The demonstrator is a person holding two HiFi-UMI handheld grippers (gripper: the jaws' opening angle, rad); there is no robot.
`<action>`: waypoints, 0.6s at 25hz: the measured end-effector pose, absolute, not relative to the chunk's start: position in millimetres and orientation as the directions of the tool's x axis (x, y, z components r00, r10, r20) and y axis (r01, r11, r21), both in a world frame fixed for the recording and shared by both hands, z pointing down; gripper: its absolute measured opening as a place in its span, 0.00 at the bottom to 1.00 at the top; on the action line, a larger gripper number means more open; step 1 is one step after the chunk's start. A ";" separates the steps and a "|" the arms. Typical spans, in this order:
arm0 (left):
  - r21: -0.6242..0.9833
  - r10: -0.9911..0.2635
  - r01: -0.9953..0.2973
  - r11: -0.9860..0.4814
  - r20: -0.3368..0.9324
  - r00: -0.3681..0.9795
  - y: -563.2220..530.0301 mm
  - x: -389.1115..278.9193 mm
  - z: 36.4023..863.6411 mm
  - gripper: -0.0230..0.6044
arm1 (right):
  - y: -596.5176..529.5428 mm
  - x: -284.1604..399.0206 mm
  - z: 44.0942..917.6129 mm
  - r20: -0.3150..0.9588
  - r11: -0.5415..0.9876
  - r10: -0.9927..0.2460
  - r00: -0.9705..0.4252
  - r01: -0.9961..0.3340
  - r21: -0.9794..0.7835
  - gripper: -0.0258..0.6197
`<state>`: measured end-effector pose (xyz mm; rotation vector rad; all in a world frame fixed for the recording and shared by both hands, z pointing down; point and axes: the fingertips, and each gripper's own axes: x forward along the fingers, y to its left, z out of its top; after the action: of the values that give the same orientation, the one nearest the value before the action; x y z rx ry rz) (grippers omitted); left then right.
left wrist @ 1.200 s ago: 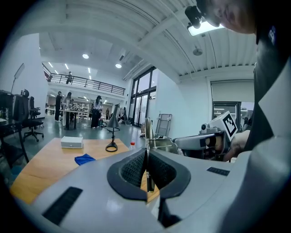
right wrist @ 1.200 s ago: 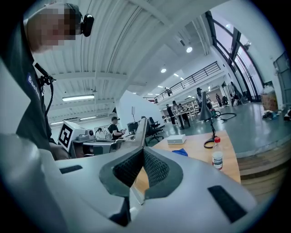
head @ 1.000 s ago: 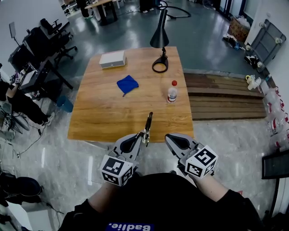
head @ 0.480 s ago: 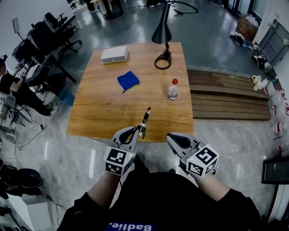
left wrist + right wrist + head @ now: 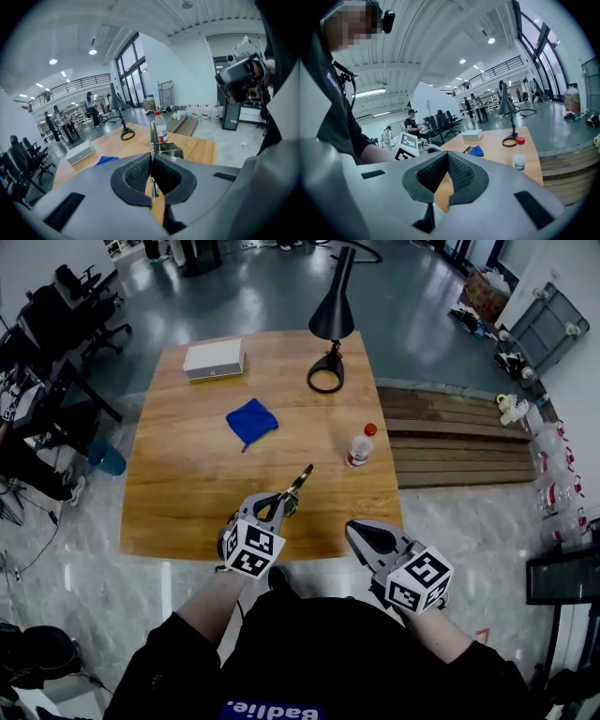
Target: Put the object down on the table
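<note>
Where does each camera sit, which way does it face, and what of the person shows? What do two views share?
Head view: on the person's head, looking steeply down at the table; torso, arms, left hand-held gripper and right hand-held gripper show.
Left gripper view: rides that gripper, looks along its jaws, shut on a metal tool, across the table; dark clothing at right.
Right gripper view: rides that gripper, looks across the table; left forearm at left.
Shared: both gripper views show the bottle.
</note>
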<state>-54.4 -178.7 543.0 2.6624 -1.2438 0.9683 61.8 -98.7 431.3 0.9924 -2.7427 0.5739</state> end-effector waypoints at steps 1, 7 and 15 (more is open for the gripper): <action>-0.235 -0.666 -0.681 -0.693 0.570 0.481 -187.7 -60.1 550.3 0.05 | -104.6 54.3 431.1 0.290 0.695 -0.590 -0.753 -0.657 -0.292 0.05; -0.352 -0.620 -0.547 -0.760 0.647 0.445 -244.2 -94.4 604.7 0.05 | -133.4 16.2 428.6 0.310 0.630 -0.664 -0.681 -0.732 -0.258 0.05; -0.469 -0.567 -0.328 -0.820 0.740 0.361 -286.4 -94.6 670.7 0.05 | -142.4 7.0 439.0 0.357 0.568 -0.694 -0.625 -0.780 -0.263 0.05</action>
<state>-94.6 -286.4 670.7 2.7822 -0.9353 1.6851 7.0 -142.4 439.0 1.2342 -2.5868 0.5909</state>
